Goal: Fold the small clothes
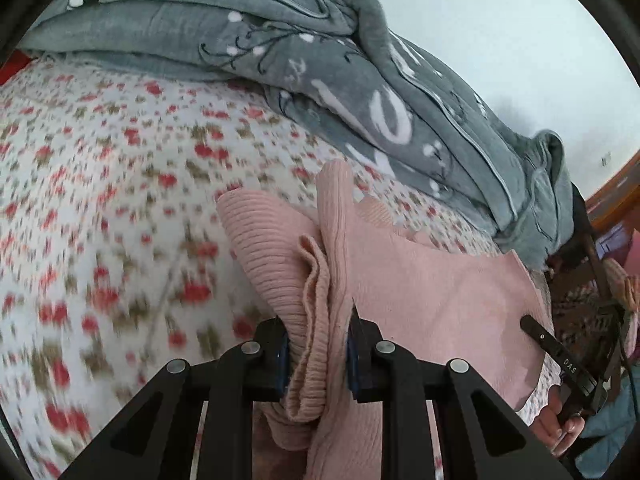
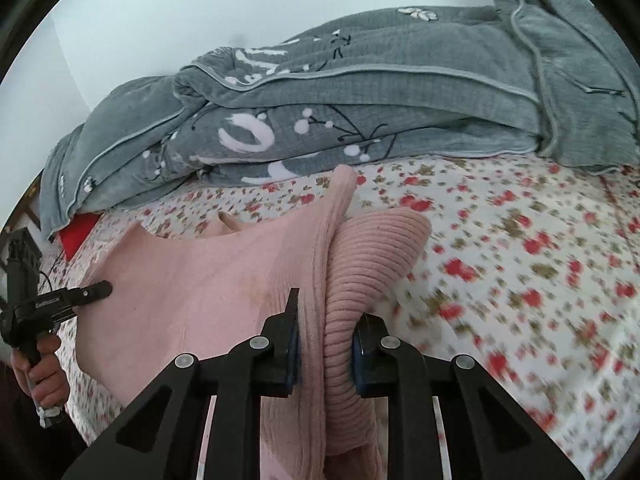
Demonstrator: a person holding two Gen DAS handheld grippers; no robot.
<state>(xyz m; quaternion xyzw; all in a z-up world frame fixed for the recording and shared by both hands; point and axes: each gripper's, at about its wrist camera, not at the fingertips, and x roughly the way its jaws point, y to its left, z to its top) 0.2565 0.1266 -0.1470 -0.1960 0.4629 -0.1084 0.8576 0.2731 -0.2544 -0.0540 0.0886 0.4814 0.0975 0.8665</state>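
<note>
A home bedroom: a bed [image 2: 520, 240] in a floral sheet, a grey quilt [image 2: 360, 100] heaped at 12 o'clock.

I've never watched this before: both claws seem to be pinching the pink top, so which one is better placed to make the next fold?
Neither, probably: the left gripper and right gripper each clamp a bunched edge of the pink sweater, stretched between them, so both likely move together.

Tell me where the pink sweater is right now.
The pink sweater is stretched between the left gripper and right gripper, each shut on bunched fabric, above the floral bedsheet, with the grey quilt heaped behind it.
</note>
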